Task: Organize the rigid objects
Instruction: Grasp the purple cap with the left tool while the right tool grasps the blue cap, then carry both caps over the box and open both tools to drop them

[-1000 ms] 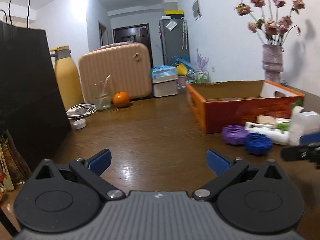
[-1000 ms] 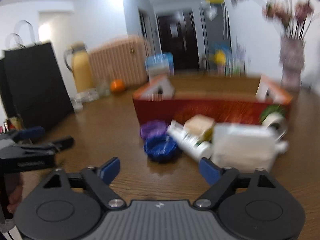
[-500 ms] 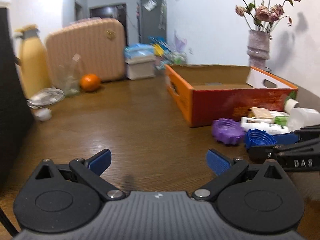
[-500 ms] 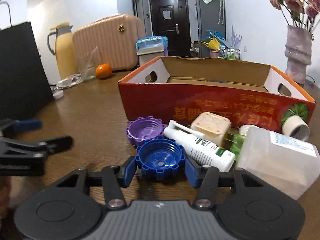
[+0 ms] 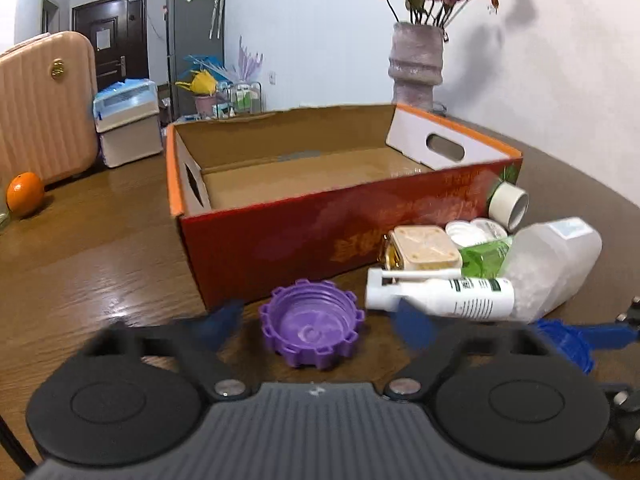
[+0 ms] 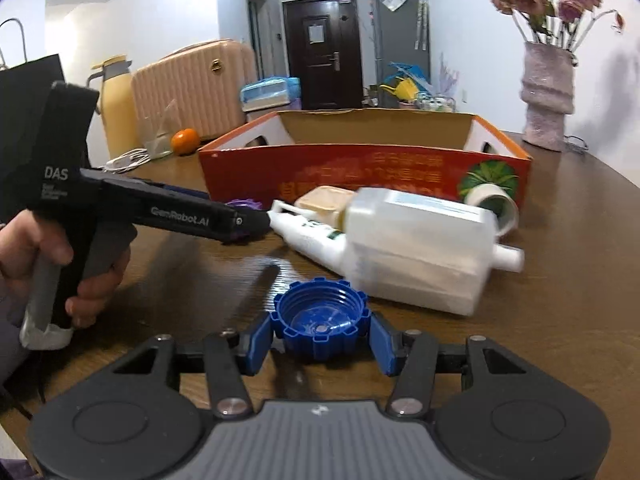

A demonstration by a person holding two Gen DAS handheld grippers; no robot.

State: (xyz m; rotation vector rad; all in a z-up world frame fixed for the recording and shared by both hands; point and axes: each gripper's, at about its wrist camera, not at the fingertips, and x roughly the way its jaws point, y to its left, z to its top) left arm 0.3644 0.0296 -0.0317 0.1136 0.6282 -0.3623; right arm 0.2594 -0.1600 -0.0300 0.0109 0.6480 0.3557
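The right gripper (image 6: 320, 340) is clamped on the blue cap (image 6: 319, 318), its blue pads pressed against the cap's ridged sides, open face up. At 1 o'clock from it a big white bottle (image 6: 420, 250) lies on its side, touching a slim white spray bottle (image 6: 310, 234) at 12 o'clock.

The left gripper (image 5: 316, 322) has just been narrowing around the purple cap (image 5: 312, 330); the cap sits on the table (image 5: 88, 280) between the blurred fingers, and the pads do not visibly touch it. In the right wrist view a hand (image 6: 52, 256) holds that gripper's handle at 9 o'clock.

Just beyond the purple cap, at 12 o'clock, stands the red cardboard box (image 5: 288, 236). At 2 o'clock lie a tan square lid (image 5: 424, 246), a green bottle (image 5: 482, 256) and a roll of tape (image 5: 508, 204). Behind the box at 1 o'clock is a vase (image 5: 416, 68); an orange (image 5: 25, 194) is at 10 o'clock.
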